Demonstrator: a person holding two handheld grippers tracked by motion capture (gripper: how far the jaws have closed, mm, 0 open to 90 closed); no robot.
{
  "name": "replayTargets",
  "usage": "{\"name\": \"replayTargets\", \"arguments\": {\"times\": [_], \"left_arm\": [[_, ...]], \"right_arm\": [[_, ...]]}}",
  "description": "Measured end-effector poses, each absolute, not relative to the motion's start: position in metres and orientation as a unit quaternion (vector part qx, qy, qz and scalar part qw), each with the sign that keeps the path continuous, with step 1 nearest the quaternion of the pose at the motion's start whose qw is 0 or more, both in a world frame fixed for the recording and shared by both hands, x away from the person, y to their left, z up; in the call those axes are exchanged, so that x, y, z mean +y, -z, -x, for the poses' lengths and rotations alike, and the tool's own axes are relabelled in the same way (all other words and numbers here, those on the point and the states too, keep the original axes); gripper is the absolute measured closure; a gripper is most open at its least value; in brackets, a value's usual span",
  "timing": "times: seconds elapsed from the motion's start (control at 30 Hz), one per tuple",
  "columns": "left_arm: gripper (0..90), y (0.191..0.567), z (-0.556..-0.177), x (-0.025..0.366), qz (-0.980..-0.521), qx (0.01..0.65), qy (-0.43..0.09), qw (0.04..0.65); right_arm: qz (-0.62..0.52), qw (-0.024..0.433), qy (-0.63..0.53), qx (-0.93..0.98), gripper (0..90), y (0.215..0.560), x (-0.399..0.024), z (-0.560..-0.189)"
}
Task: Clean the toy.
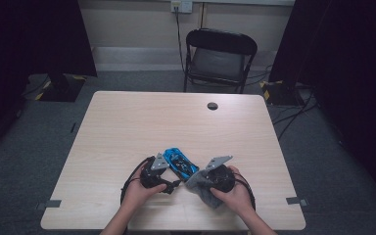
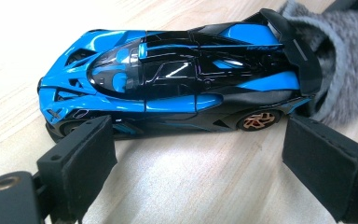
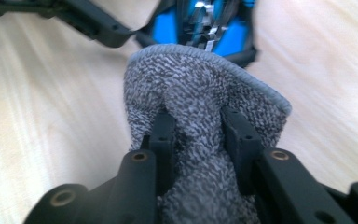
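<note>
1. The glossy blue and black toy sports car [image 1: 180,163] stands on its wheels on the pale wood-grain table [image 1: 127,127], near the person's edge, between the two grippers.
2. The left gripper view brings out the car's [image 2: 177,84] copper-coloured wheel rim, black cockpit and black rear wing; the high view gives these as a small blue shape.
3. A grey, speckled knitted cloth [image 3: 200,102] touches the car's rear end; in the left gripper view its fuzzy edge [image 2: 345,60] sits right behind the wing.
4. The right gripper [image 3: 199,128] has its jaws pinched on a fold of the cloth, the fabric bunching between the pads. In the high view the cloth [image 1: 200,188] hangs under the right hand [image 1: 232,193].
5. The left gripper [image 2: 200,158] has its jaws spread wide alongside the car; the left pad lies just by the front wheel, and whether it touches I cannot tell.
6. In the high view the left hand [image 1: 139,191] holds its gripper just left of the car.
</note>
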State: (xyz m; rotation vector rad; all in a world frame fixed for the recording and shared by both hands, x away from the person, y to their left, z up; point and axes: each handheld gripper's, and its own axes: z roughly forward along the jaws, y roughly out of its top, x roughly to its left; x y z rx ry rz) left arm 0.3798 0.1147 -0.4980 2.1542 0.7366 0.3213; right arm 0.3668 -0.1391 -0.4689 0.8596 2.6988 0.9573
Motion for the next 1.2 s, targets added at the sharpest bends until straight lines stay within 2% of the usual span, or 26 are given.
{"name": "replayTargets", "arguments": {"times": [0.4,0.73,1.03,1.2], "left_arm": [[9.0,0.498,-0.380,0.115,-0.854,0.292,-0.125,0.411],[10.2,0.498,-0.381,0.116,-0.851,0.295,-0.124,0.417],[10.7,0.498,-0.381,0.116,-0.851,0.294,-0.123,0.417],[15.4,0.494,-0.383,0.119,-0.848,0.291,-0.129,0.423]], "right_arm": [[-0.334,0.083,-0.331,0.879,75.3,0.466,-0.167,-0.380],[-0.279,0.043,-0.337,0.898,75.7,0.457,-0.154,-0.352],[-0.289,0.066,-0.323,0.899,75.3,0.467,-0.142,-0.362],[-0.286,0.064,-0.324,0.900,70.9,0.468,-0.143,-0.363]]}}
